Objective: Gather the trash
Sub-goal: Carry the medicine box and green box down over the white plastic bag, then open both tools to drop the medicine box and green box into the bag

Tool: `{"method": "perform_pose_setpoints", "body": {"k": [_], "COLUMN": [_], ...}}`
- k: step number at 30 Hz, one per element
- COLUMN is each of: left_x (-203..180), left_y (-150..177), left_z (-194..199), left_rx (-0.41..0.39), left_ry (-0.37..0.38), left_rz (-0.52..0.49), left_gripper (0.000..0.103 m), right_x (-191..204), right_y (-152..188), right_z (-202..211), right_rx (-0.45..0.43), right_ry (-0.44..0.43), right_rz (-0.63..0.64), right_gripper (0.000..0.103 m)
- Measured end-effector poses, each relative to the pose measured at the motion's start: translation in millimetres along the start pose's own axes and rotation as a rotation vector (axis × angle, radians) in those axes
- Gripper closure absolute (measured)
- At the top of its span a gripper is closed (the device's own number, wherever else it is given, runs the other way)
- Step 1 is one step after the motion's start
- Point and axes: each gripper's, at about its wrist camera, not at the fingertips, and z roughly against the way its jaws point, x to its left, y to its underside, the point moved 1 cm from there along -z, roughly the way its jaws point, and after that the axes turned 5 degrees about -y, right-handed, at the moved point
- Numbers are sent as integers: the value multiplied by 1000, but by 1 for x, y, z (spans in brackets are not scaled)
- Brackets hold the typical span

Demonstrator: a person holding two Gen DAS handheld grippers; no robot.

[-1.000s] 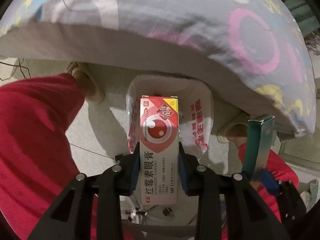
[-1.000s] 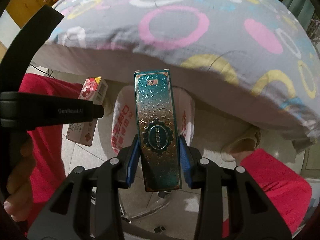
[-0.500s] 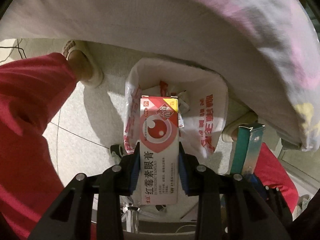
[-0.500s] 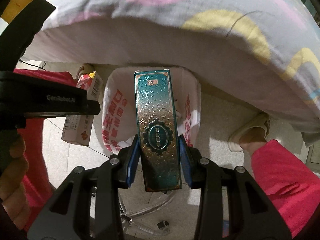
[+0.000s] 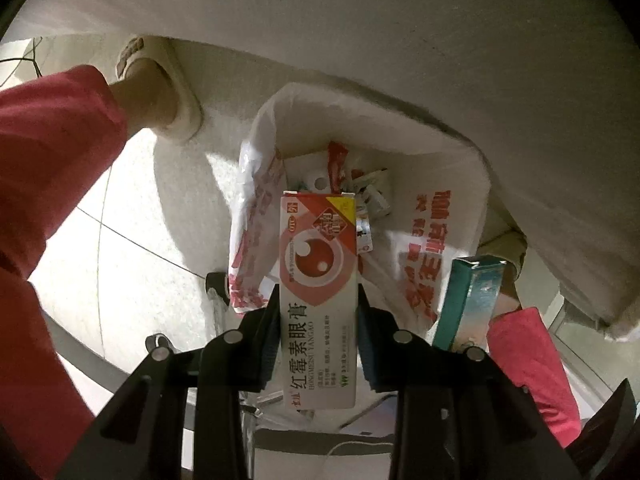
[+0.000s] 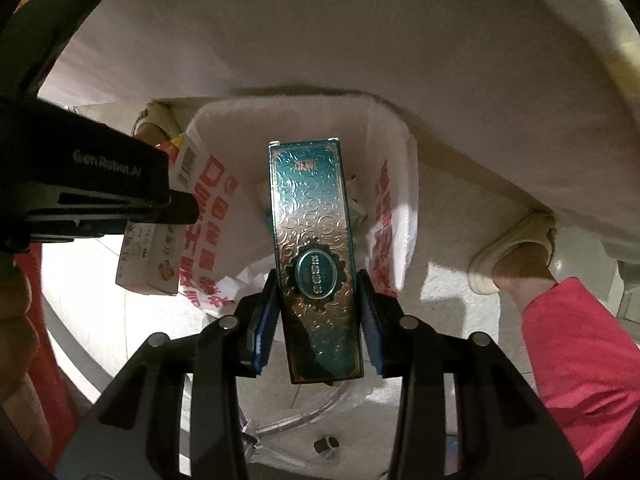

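Here the left tool is closed partway, its blue pads pressed against the long sides of a white and red medicine box that stands up lengthwise between them. The right tool has the same narrow grip on a teal embossed box, pads tight to both of its sides. Both boxes hang above the open mouth of a white plastic bag with red lettering, which sits on the tiled floor just under the edge of a bed. Crumpled wrappers lie inside the bag. Neither box touches the bag. The person's feet in pale slippers stand on either side of it, red trouser legs above them.
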Motion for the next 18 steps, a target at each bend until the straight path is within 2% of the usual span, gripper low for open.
{"method": "perform_pose_setpoints", "body": {"k": [18], "left_x": [-5], "left_y": [-22], "left_z": [-39], "left_rx": [93], "left_ry": [-5], "left_rz": [46], "left_gripper": [70], "right_x": [-4], "right_y": [-10], "right_z": [-49], "right_rx": [101], "right_ry": [-12], "right_rz": [-18], "right_gripper": [66]}}
